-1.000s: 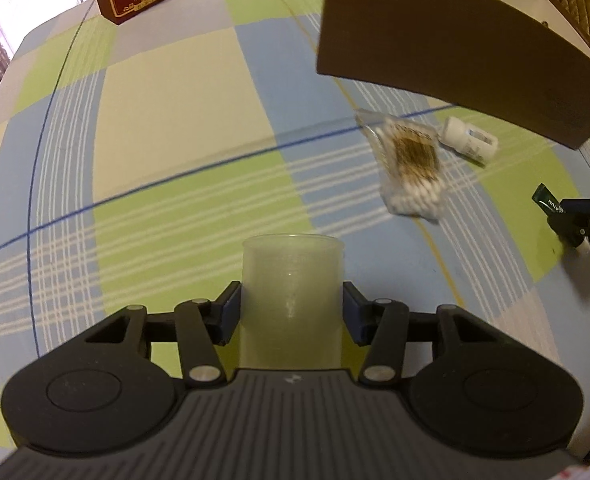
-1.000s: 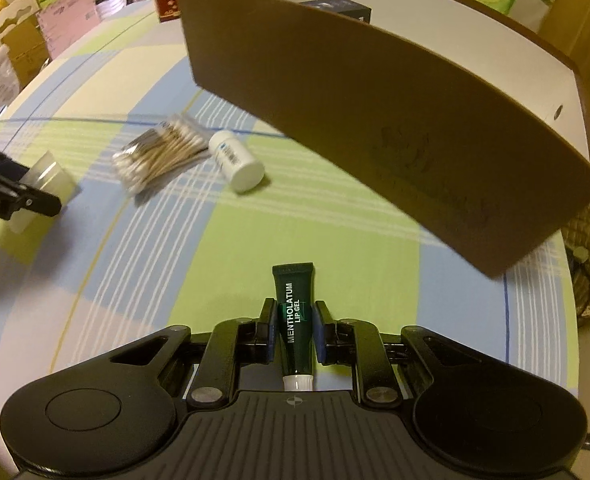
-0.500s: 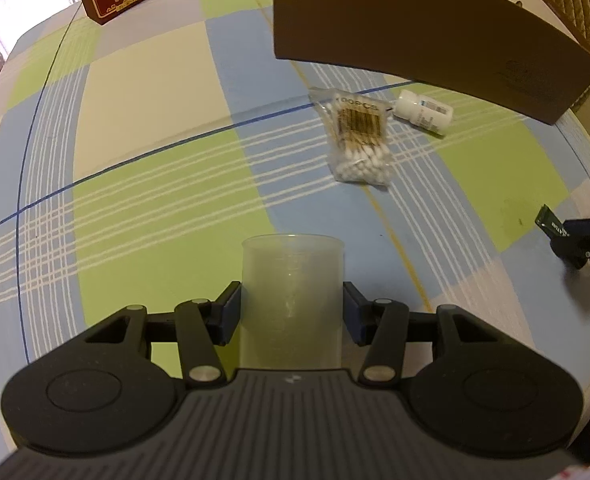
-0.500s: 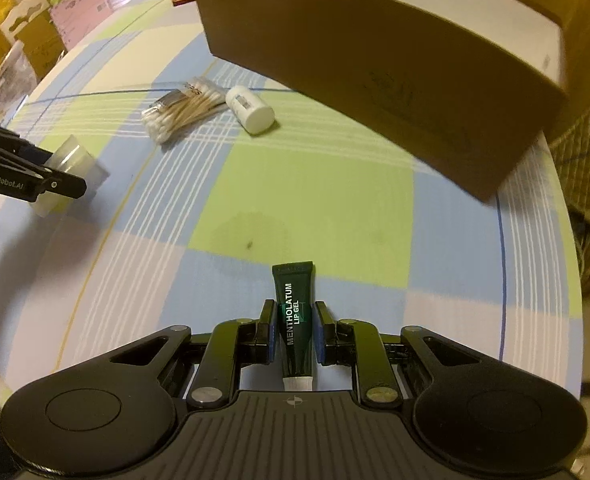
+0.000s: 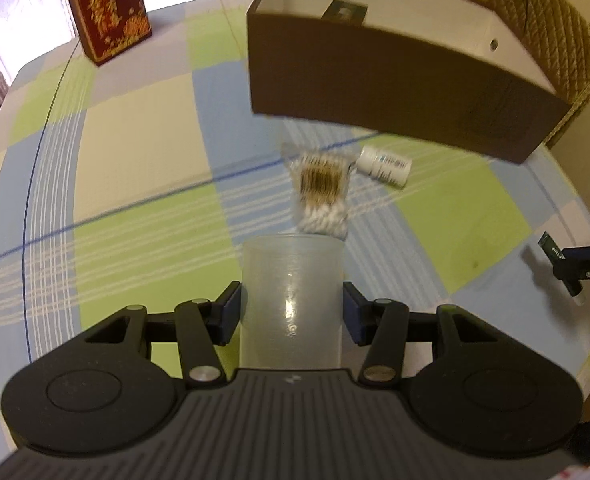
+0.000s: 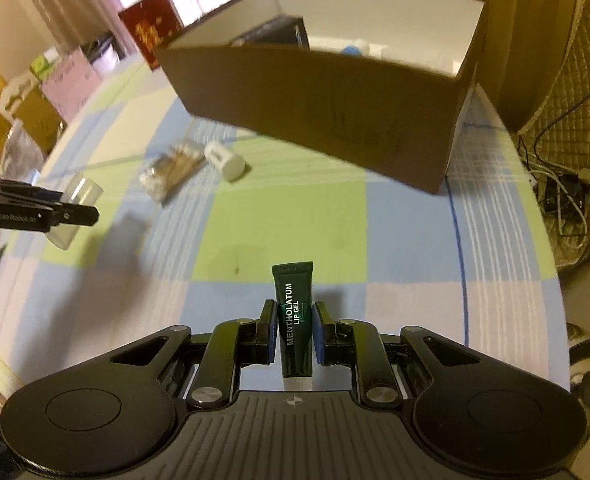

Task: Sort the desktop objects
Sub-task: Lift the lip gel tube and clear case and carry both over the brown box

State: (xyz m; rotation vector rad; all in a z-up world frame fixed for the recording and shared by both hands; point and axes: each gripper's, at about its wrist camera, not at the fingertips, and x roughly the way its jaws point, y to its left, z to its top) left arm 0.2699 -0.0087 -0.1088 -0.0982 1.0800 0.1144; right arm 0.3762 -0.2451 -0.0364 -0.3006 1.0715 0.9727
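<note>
The left gripper point(image 5: 291, 308) has its fingers point(image 5: 231, 308) pressed on both sides of a translucent plastic cup point(image 5: 291, 300), held above the tabletop point(image 5: 135, 168) with its long axis running forward along the fingers and its far rim towards the brown cardboard box point(image 5: 395, 92). The right gripper point(image 6: 294, 330) is clamped on a dark green lip gel tube point(image 6: 294, 320); the tube lies along the fingers, flat crimped end pointing forward, white cap end towards the camera. Both are held clear of the surface. On the tabletop, a checked cloth of green, blue and cream squares, a clear bag of cotton swabs point(image 5: 323, 192) lies just beside a small white bottle point(image 5: 385, 165) on its side, both near the open-topped box. A dark red carton point(image 5: 111, 12) stands at the far edge. Cables point(image 6: 563, 184) trail beside a quilted surface at the right.
</note>
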